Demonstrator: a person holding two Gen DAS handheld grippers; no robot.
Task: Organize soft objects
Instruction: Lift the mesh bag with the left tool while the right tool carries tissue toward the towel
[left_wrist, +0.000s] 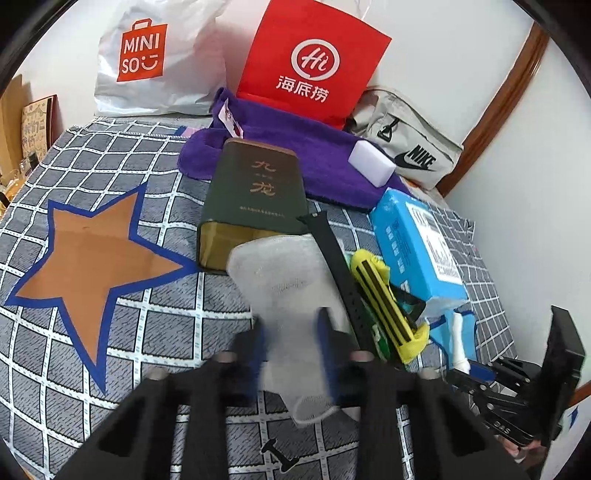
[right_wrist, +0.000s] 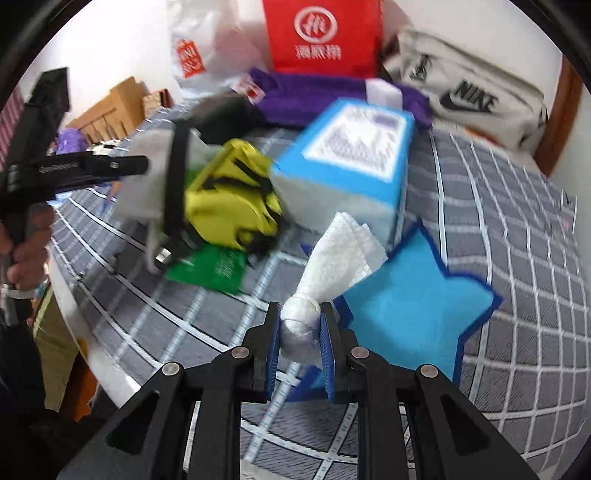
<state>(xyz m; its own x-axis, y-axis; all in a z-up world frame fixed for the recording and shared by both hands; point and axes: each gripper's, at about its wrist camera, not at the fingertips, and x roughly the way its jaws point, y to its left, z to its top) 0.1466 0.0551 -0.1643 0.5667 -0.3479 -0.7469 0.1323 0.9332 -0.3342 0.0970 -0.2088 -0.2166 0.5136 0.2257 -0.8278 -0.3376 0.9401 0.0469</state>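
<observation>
The soft grey-white knitted sock (left_wrist: 291, 291) hangs pinched in the left gripper (left_wrist: 293, 354) before an open, seemingly empty dark green tin box (left_wrist: 255, 199). The right gripper (right_wrist: 300, 332) clamps a twisted white paper tissue (right_wrist: 332, 266) over the blue felt star (right_wrist: 417, 306).

— How does the left gripper (left_wrist: 291, 332) stand?
— Tilted downward, its blue pads pressed on a white sock (left_wrist: 284, 280).
— And the right gripper (right_wrist: 300, 332)?
— Also angled down, jaws clamped on a twisted white tissue (right_wrist: 325, 266). A hand (right_wrist: 26, 240) grips the left handle.
</observation>
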